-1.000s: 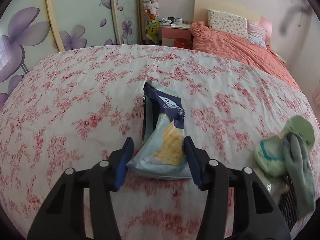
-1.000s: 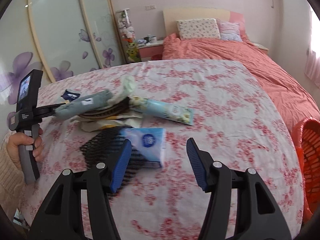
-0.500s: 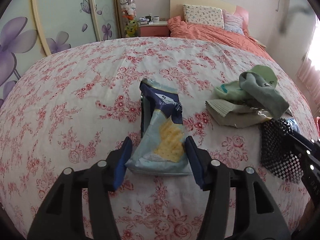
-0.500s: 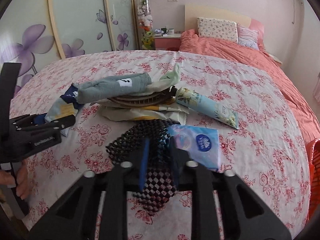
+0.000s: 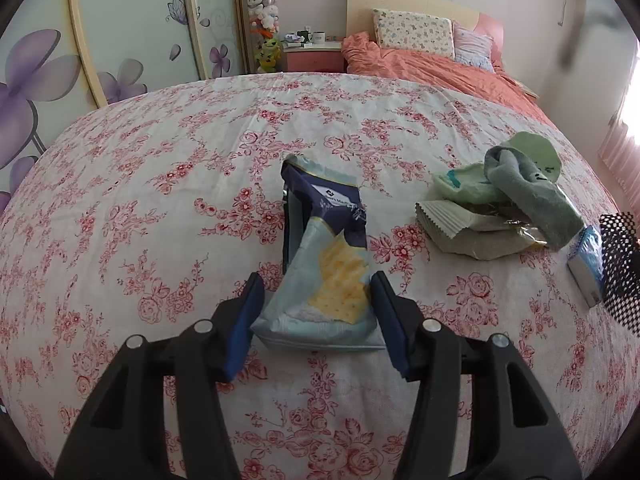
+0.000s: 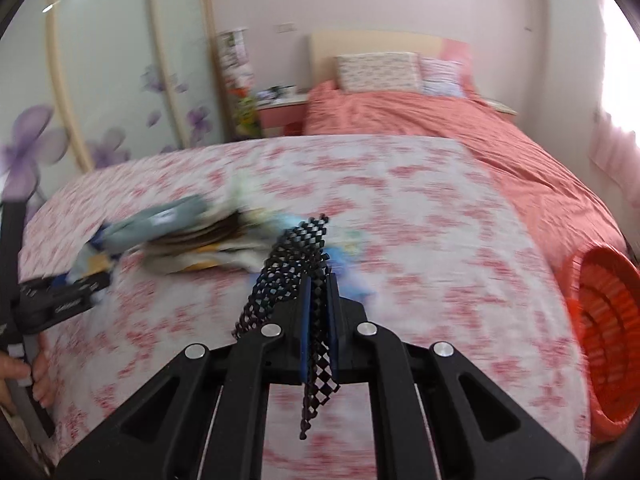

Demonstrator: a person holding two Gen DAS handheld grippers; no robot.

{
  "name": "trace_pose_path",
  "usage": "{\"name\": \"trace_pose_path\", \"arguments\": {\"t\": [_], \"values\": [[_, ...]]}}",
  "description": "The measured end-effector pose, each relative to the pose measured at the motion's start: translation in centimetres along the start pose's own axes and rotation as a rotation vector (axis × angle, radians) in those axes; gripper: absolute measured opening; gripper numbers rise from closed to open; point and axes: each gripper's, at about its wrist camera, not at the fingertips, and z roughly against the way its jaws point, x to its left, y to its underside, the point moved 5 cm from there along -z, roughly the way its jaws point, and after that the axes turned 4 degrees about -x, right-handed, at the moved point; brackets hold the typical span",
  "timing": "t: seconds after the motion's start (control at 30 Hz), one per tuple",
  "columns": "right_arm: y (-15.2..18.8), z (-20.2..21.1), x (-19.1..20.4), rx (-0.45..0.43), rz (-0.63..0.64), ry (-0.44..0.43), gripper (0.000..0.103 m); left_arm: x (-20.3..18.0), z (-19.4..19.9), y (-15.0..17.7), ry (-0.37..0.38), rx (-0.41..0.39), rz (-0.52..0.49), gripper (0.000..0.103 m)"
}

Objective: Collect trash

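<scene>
Right wrist view: right tool (image 6: 319, 280) is clamped tight on the black mesh (image 6: 298, 258), lifted off the bed (image 6: 420, 216), so probably next it swings right to the orange basket (image 6: 608, 340). Left tool (image 5: 316, 300) sits wide open around the cracker bag (image 5: 324, 264), gripping nothing yet.

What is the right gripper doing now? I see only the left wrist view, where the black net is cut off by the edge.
Observer: The right gripper is shut on the black net, which hangs from its jaws.
Operator: Is a bin near it?
Observer: Yes, an orange basket is at the right, beside the bed.
Operator: Who holds my left gripper?
Observer: A bare hand grips its handle at the left edge.
</scene>
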Motion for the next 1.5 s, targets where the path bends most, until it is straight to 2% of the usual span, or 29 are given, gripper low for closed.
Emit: {"name": "trace_pose_path", "arguments": {"t": [0.07,0.17,0.23,0.27,0.3,0.33,0.6,0.8,0.87,0.93,1.0,1.03,1.1,1.13,1.2,1.3,1.43,1.5], "values": [[0.1,-0.5,-1.9,0.018,-0.035,0.039,0.007,0.0,0.0,0.0,0.000,0.000,0.000,0.055],[0.5,-1.4,-3.3,0.065,-0.088,0.029,0.008,0.0,0.0,0.0,0.000,0.000,0.000,0.055],[0.8,-1.7,-3.8,0.080,-0.115,0.013,0.014,0.0,0.0,0.0,0.000,0.000,0.000,0.055],[0.9,-1.9,-3.8,0.085,-0.122,0.006,0.028,0.0,0.0,0.0,0.000,0.000,0.000,0.055],[1.0,-1.8,-3.9,0.085,-0.126,0.002,0.048,0.0,0.0,0.0,0.000,0.000,0.000,0.055],[1.1,-1.9,-3.8,0.081,-0.129,-0.005,0.054,0.0,0.0,0.0,0.000,0.000,0.000,0.055],[2.1,-3.0,-2.6,0.134,-0.091,0.006,0.072,0.0,-0.1,0.0,0.000,0.000,0.000,0.056],[2.6,-3.1,-2.1,0.164,-0.066,-0.004,0.082,0.0,0.0,0.0,0.000,0.000,0.000,0.056],[2.8,-3.1,-1.9,0.172,-0.037,0.016,0.080,0.0,0.0,0.0,-0.001,0.000,0.000,0.056],[2.7,-3.1,-1.9,0.172,-0.016,0.046,0.069,0.0,0.0,0.0,-0.001,0.000,0.000,0.056],[2.7,-3.0,-2.1,0.167,-0.013,0.046,0.055,-0.1,0.0,0.0,-0.001,0.000,0.000,0.056],[2.7,-2.9,-2.3,0.164,-0.016,0.044,0.052,-0.1,0.0,0.0,-0.001,0.000,0.000,0.056],[2.8,-2.8,-2.5,0.160,-0.019,0.039,0.032,-0.1,0.0,0.0,-0.001,0.000,0.000,0.056],[2.7,-2.8,-2.5,0.158,-0.016,0.036,0.030,-0.1,0.0,0.0,-0.001,0.000,0.000,0.056],[2.7,-2.7,-2.3,0.154,0.003,0.035,0.019,-0.1,0.0,0.0,-0.001,0.000,0.000,0.056],[2.6,-2.6,-2.4,0.149,0.016,0.046,0.016,-0.1,0.0,0.0,-0.001,0.000,0.000,0.056],[1.3,-2.2,-4.6,0.080,-0.036,0.154,0.015,-0.1,0.0,0.0,-0.001,0.000,-0.001,0.056],[1.0,-2.5,-5.6,0.075,-0.073,0.168,0.015,-0.1,0.0,0.0,-0.001,0.000,-0.001,0.056]]}}
